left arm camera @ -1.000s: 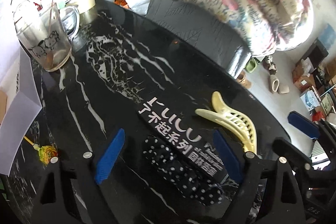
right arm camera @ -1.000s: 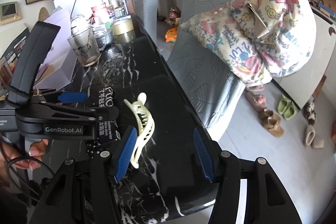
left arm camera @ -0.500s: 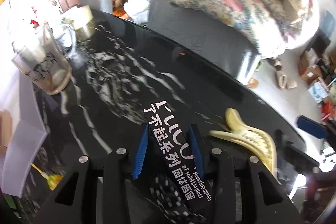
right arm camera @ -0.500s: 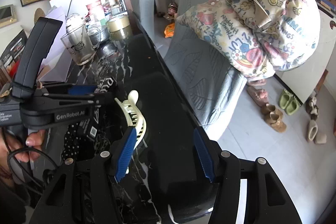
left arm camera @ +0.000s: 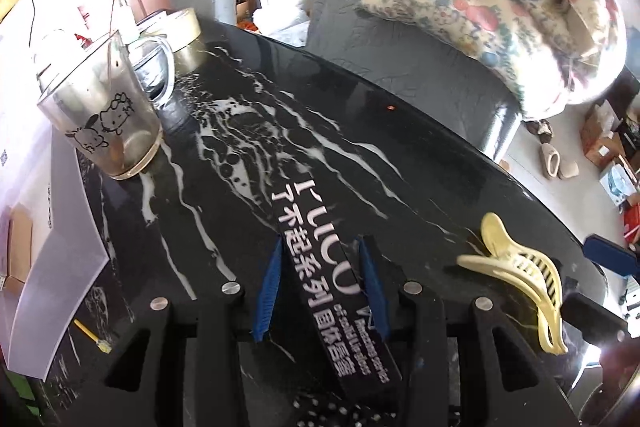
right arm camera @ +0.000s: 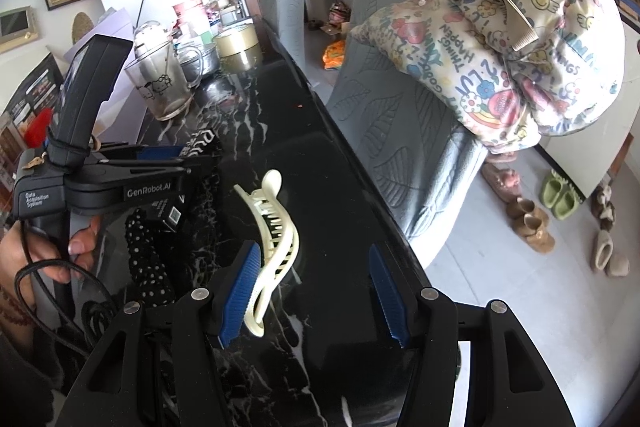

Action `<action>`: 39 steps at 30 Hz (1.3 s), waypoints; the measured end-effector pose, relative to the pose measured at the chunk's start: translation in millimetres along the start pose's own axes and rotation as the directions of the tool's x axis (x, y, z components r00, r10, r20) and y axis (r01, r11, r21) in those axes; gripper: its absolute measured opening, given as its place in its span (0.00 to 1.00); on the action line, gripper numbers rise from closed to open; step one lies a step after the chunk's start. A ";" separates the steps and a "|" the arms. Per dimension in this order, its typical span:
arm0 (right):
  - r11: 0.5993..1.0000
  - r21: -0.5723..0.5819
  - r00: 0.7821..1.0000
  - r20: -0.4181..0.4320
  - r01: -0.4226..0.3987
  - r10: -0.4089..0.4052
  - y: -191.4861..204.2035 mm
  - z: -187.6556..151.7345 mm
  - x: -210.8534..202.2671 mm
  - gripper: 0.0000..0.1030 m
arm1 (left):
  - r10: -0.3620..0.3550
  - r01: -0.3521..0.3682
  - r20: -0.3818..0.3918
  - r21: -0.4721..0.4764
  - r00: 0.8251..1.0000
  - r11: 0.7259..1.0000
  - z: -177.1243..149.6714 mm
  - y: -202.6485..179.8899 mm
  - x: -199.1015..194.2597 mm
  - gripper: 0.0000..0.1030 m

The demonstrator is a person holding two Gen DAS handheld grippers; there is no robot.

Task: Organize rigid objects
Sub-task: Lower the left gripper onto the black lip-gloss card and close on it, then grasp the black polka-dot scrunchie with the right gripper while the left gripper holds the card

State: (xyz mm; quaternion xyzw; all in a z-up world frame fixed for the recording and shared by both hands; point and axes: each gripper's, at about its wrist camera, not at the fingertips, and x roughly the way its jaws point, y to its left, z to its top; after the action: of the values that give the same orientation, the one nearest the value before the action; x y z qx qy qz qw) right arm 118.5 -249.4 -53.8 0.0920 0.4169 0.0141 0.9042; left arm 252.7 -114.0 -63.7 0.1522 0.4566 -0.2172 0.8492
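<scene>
A glass mug (left arm camera: 106, 115) with cartoon prints stands at ten o'clock on the black marble table (left arm camera: 248, 131) in the left wrist view, holding only a brownish residue at its bottom and a thin stick leaning inside. Behind it, at eleven o'clock, sits a roll of tape (left arm camera: 186, 31). A white box (left arm camera: 44, 227) lies along the table's edge at nine o'clock.

The left gripper (left arm camera: 320, 285) has just closed and its blue pads pinch a long black box (left arm camera: 320, 275) printed with white lettering, which points toward twelve o'clock. A black polka-dot scrunchie (right arm camera: 150, 259) lies just under the box's near end. At three to four o'clock from it rests a cream hair claw clip (left arm camera: 516, 271) on the table.

The right gripper (right arm camera: 316, 289) stands spread, gripping nothing; the clip lies beside its left pad. A hand (right arm camera: 52, 251) holds the left gripper's handle.
</scene>
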 end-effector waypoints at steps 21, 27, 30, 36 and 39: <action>0.996 -0.048 0.997 0.025 -0.077 0.079 24.6 -0.2 -9.7 0.55 | 0.010 -0.004 0.123 -0.054 0.992 0.999 -13.3 18.6 -64.0 0.24; 0.988 -0.105 0.993 0.020 -0.114 0.116 49.2 0.2 -8.0 0.55 | 0.061 -0.048 0.122 -0.105 0.991 0.993 -35.0 35.4 -77.3 0.24; 0.982 -0.136 0.990 0.013 -0.134 0.137 61.2 -0.5 -6.4 0.55 | 0.054 -0.038 0.107 -0.148 0.993 0.988 -49.9 46.6 -80.5 0.24; 0.963 -0.196 0.983 -0.026 -0.182 0.181 83.4 -4.2 6.8 0.55 | 0.036 -0.019 0.078 -0.215 0.996 0.976 -76.3 65.8 -81.9 0.24; 0.954 -0.209 0.976 -0.075 -0.215 0.203 94.3 -8.8 21.4 0.55 | 0.055 -0.038 0.069 -0.229 0.996 0.973 -86.7 69.4 -82.3 0.24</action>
State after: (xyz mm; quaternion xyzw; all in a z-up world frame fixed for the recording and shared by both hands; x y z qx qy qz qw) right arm 130.6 -153.2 -58.6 0.0367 0.4245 0.1571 0.8909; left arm 186.2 4.2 -36.7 0.0564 0.4428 -0.1489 0.8824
